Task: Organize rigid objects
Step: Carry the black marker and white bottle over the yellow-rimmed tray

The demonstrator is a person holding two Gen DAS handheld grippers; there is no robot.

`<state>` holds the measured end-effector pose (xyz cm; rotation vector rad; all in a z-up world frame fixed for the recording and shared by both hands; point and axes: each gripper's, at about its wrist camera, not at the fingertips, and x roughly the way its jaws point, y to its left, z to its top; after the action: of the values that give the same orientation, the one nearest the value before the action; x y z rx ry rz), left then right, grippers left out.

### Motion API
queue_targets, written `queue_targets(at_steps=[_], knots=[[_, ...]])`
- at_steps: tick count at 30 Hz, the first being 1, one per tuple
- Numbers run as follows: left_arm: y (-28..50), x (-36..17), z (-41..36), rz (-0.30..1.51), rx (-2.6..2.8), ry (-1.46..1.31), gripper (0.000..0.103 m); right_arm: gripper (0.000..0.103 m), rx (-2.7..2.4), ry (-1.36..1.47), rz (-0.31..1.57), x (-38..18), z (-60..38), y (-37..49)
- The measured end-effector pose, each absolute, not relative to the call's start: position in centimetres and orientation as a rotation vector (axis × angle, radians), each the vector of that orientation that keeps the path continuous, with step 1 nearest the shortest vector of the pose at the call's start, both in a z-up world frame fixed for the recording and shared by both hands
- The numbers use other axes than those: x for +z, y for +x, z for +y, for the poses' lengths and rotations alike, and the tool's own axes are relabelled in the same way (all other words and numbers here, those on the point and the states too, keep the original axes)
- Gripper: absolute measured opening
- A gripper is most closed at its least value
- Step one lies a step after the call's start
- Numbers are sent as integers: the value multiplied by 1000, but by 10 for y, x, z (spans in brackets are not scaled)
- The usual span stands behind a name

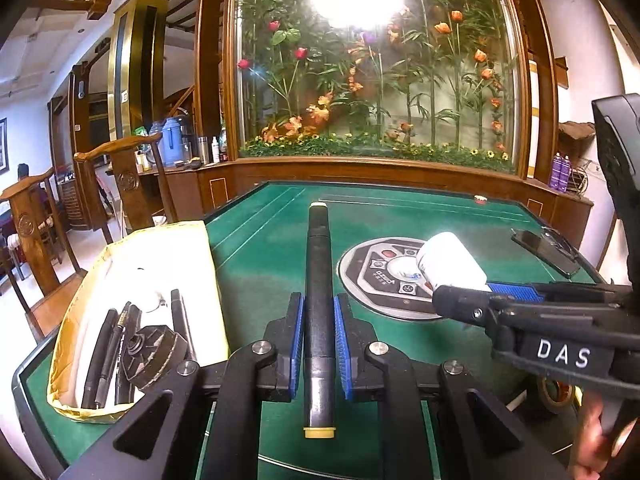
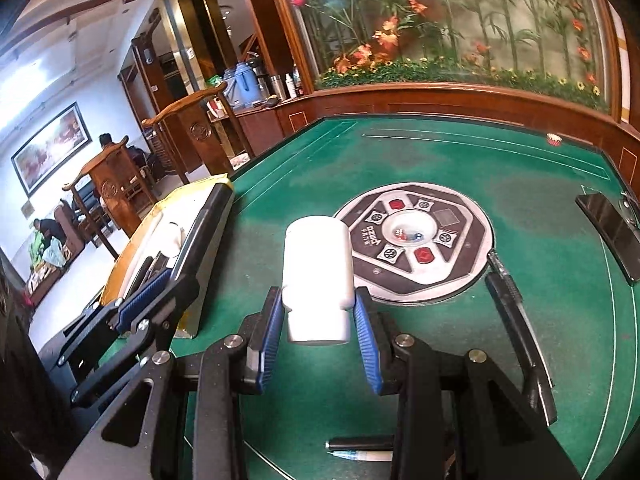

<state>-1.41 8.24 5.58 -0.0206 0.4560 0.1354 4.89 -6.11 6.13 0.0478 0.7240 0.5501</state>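
Squarely between fingers (image 1: 297, 340): marker (image 1: 319, 320).

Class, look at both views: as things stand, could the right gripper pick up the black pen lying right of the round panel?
Probably not yet: the right gripper is already shut on the white bottle. The black pen lies unobstructed on the felt.

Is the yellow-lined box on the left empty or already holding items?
Holding items: the box contains several dark pens and a round black object on its white bottom.
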Motion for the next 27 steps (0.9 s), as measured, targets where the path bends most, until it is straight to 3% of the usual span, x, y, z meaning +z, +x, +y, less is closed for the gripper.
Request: queue_targets(at_steps=[19,27], knots=[[-21,57,87,448,120,-37,15,34,555,40,737,56,-56,48],[-29,77,126,418,145,-117,15,34,584,84,774,58,-48,54]])
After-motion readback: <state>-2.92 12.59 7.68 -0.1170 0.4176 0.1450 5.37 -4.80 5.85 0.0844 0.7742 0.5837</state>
